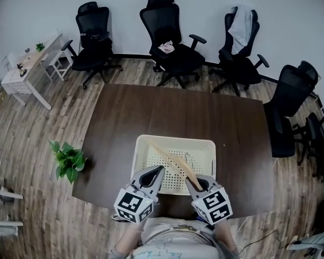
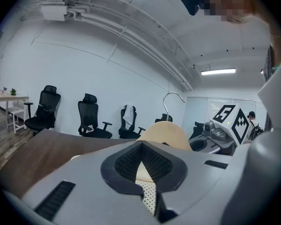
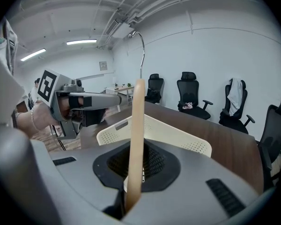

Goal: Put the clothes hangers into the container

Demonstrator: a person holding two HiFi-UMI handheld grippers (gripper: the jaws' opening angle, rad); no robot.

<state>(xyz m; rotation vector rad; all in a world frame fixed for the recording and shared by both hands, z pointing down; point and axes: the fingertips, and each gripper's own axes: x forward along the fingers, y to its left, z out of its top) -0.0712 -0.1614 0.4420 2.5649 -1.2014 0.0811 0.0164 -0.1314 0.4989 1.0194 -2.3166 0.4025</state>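
A cream perforated basket stands on the dark table near its front edge. My right gripper is shut on one end of a wooden clothes hanger, which slants out over the basket. In the right gripper view the hanger stands edge-on between the jaws, its metal hook pointing up, with the basket beyond. My left gripper hovers at the basket's near left rim, shut with nothing in it. From the left gripper the hanger rises just ahead.
Several black office chairs ring the far and right sides of the table; one has a pale garment over its back. A potted plant sits on the floor at the left, and a small white table stands farther left.
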